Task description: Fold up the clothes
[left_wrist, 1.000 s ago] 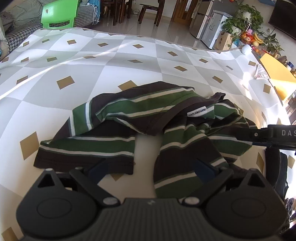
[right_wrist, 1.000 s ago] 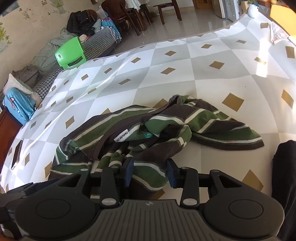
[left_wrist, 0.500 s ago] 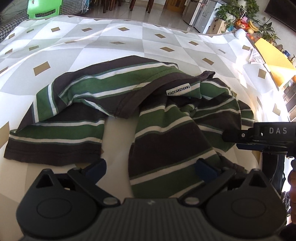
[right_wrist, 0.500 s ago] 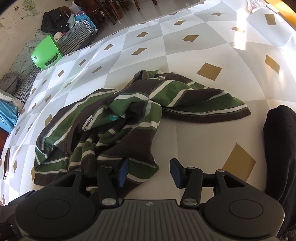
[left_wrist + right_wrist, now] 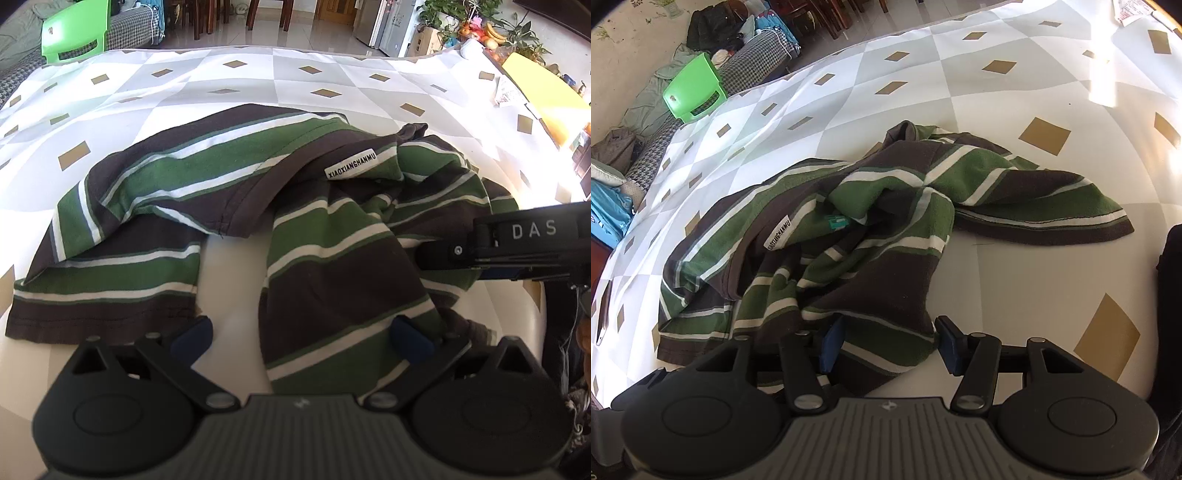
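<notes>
A brown, green and white striped shirt [image 5: 317,229] lies crumpled on the diamond-patterned cloth [image 5: 184,92], its white label facing up. My left gripper [image 5: 301,338] is open wide just above the shirt's near hem, which lies loose between the pads. The right gripper [image 5: 517,243] reaches in from the right edge of the left wrist view, over the shirt's side. In the right wrist view the right gripper [image 5: 888,343] has its jaws opening, with the shirt's [image 5: 871,236] near edge lying between the blue pads [image 5: 831,341], not pinched.
A green plastic chair [image 5: 74,33] and a checked sofa stand beyond the far left edge. A yellow table [image 5: 535,85], plants and a fridge are at the far right. A dark shape [image 5: 1171,295] sits close on the right. Bare cloth surrounds the shirt.
Both grippers have sunk closer to the shirt, which now fills more of each view. The right jaws have spread wider around the near hem. The left jaws stay wide.
</notes>
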Motion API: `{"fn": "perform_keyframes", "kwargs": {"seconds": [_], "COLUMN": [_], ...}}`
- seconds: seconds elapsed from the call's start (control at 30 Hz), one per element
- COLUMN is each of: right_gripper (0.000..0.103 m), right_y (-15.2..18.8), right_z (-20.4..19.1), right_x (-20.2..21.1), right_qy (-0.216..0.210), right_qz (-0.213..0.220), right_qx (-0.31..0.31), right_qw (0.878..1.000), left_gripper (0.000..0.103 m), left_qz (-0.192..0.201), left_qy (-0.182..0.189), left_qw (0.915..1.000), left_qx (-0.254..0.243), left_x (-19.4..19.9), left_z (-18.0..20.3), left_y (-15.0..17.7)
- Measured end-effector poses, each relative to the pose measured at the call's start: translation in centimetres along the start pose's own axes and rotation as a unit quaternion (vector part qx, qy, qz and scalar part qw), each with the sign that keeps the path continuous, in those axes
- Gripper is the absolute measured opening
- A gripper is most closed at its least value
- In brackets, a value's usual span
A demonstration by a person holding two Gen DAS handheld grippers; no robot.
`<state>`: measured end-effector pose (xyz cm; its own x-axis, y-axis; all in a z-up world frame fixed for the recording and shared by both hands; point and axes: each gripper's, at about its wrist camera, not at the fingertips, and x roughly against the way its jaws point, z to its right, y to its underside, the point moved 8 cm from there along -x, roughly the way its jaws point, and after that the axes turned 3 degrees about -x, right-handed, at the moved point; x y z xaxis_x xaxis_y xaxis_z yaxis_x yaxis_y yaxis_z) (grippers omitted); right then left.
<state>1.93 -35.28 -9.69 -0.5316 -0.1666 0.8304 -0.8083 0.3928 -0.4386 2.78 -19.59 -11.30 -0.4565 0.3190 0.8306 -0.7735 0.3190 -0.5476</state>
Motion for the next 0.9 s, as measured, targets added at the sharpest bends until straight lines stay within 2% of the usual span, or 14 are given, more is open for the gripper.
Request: {"fn": "perform_keyframes", "kwargs": {"seconds": [0.07,0.1,0.17,0.23,0.33,0.4,0.53,0.6,0.67,0.73,0.8,0.87,0.9], "right_gripper": [0.052,0.048,0.037,0.019,0.010,0.009,0.006,0.005,0.005,0.005,0.006,0.006,0.010], "right_y": [0.0,-0.1,-0.2,-0.3,-0.6,-1.1,-2.3,-2.6,-2.8,-3.0,-3.0,-2.9,-2.9], "right_z": [-0.1,-0.1,-0.1,-0.1,-0.2,-0.6,-1.0,-0.9,-0.7,-0.6,-0.4,-0.2,-0.1], "right_x": [-0.1,-0.1,-0.1,0.0,0.3,0.9,2.4,2.6,2.6,2.6,2.4,2.2,2.0], "right_qy": [0.004,0.007,0.012,0.013,0.016,0.020,0.032,0.038,0.040,0.041,0.038,0.027,0.018], "right_qz": [0.004,0.007,0.011,0.015,0.028,0.048,0.091,0.098,0.100,0.099,0.092,0.079,0.070], "right_qx": [0.005,0.008,0.013,0.015,0.024,0.038,0.052,0.051,0.045,0.040,0.033,0.017,0.008], "right_qw": [1.000,1.000,1.000,1.000,0.999,0.998,0.994,0.993,0.993,0.993,0.994,0.996,0.997], "left_gripper": [0.103,0.101,0.094,0.086,0.074,0.067,0.066,0.067,0.069,0.075,0.085,0.089,0.089], "left_qz": [0.005,0.007,0.011,0.013,0.020,0.026,0.024,0.021,0.017,0.012,0.004,-0.003,-0.006], "left_qy": [-0.006,-0.008,-0.007,-0.001,-0.001,-0.005,-0.002,-0.001,-0.006,-0.021,-0.034,-0.044,-0.047], "left_qw": [0.9999,0.9999,0.9997,0.9997,0.9994,0.9990,0.9994,0.9996,0.9998,0.9996,0.9994,0.9990,0.9987], "left_qx": [-0.009,-0.013,-0.019,-0.022,-0.029,-0.037,-0.025,-0.017,-0.013,-0.012,-0.002,0.013,0.021], "left_x": [0.0,0.1,0.3,0.6,1.0,1.3,1.8,2.0,2.1,2.2,2.2,2.1,2.1], "left_z": [0.2,0.3,0.5,0.6,0.6,0.5,-0.3,-0.7,-1.3,-2.1,-3.1,-4.1,-4.6], "left_y": [0.1,0.1,0.2,0.1,0.1,0.0,0.2,0.5,0.7,1.0,1.2,1.4,1.5]}}
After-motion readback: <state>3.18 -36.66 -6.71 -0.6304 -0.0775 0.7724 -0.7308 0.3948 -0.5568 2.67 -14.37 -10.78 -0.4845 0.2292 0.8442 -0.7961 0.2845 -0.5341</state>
